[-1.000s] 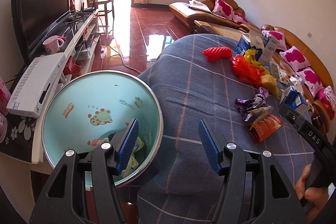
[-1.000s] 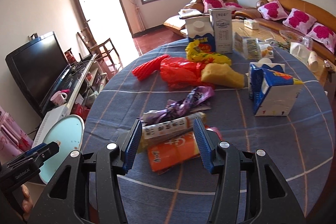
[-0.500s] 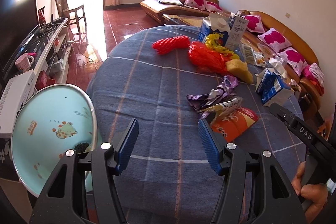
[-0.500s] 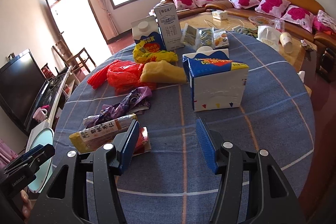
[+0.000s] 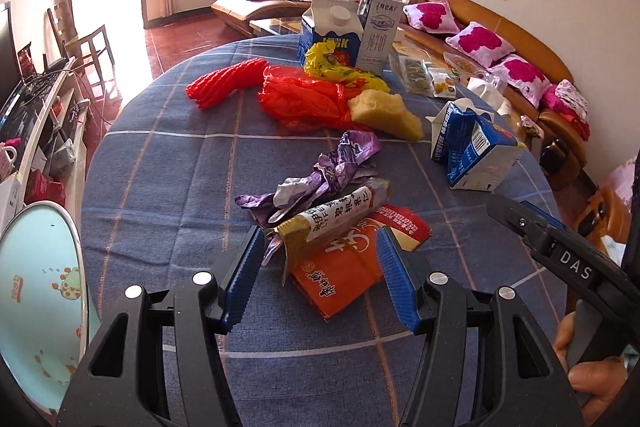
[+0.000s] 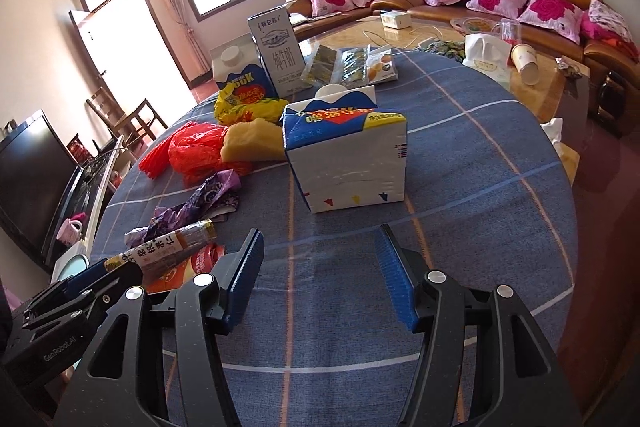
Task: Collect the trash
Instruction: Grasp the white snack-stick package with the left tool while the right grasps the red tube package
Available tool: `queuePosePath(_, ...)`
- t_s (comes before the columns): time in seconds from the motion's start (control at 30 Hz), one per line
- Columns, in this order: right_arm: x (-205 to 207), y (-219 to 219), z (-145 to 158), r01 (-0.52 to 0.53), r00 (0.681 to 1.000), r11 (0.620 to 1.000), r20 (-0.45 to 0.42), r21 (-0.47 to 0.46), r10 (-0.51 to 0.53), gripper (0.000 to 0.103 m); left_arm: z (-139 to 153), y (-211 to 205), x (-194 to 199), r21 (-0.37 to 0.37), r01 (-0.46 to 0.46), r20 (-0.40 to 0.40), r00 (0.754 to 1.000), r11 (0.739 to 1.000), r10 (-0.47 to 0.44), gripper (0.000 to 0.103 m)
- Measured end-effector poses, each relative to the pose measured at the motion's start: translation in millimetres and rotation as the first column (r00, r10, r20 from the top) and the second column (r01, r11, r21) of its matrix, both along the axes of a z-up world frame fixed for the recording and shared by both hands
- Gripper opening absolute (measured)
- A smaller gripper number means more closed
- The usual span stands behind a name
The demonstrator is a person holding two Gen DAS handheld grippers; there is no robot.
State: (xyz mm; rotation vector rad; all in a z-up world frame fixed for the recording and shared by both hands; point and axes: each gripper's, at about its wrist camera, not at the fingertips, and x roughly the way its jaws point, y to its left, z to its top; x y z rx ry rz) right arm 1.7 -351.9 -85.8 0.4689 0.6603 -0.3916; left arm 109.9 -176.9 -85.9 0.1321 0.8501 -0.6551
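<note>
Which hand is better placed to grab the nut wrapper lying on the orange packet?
Left. The left hand-held gripper already straddles the nut wrapper, jaws closing. The right hand-held gripper faces bare tablecloth.

1. Orange packet (image 5: pixel 344 263), flat on the desk at 6 o'clock, partly under a brown-and-white labelled wrapper (image 5: pixel 340 211).
2. Crumpled purple wrapper (image 5: pixel 332 167), at the centre, touching the labelled one.
3. Blue-and-white carton (image 5: pixel 472 151), tipped on its side at 3 o'clock.
4. Red plastic bag (image 5: pixel 304 99), yellow sponge (image 5: pixel 386 115) and red mesh (image 5: pixel 228 83), toward 12 o'clock.
5. Light blue bin (image 5: pixel 36 287), beside the desk at 8 o'clock.
</note>
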Motion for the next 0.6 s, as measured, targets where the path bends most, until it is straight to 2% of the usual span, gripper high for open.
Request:
queuePosePath(0.07, -1.7, -2.3, -0.9, 0.002, 1.000, 1.000, -0.001, 0.004, -0.002, 0.058, -3.0, -4.1, 0.0, 0.016, 0.007, 0.001, 1.000, 1.000, -0.007, 0.046)
queuePosePath(0.13, -2.9, -4.0, -1.9, 0.002, 1.000, 1.000, -0.002, 0.010, -0.002, 0.058, -4.9, -6.4, -0.3, 0.024, 0.008, -0.001, 1.000, 1.000, -0.008, 0.042)
queuePosePath(0.17, -3.3, -4.6, -2.2, 0.002, 1.000, 1.000, -0.002, 0.013, -0.002, 0.058, -5.9, -6.8, -0.4, 0.022, 0.012, -0.008, 1.000, 1.000, -0.012, 0.030)
queuePosePath(0.27, -3.7, -5.4, -2.7, 0.001, 1.000, 1.000, -0.002, 0.021, -0.001, 0.058, -10.2, -7.9, -0.2, 0.006, 0.025, -0.044, 0.999, 1.000, -0.024, 0.016)
queuePosePath(0.43, -2.2, -0.8, -5.5, -0.018, 1.000, 1.000, -0.014, 0.025, 0.019, 0.058, -9.5, -7.9, -5.9, -0.001, 0.028, -0.031, 0.999, 1.000, -0.028, 0.002)
queuePosePath(0.6, -2.2, 2.9, -4.5, -0.028, 1.000, 0.999, -0.009, 0.026, 0.028, 0.058, 7.4, 2.9, -11.9, -0.035, 0.014, 0.006, 1.000, 0.999, -0.013, 0.002)
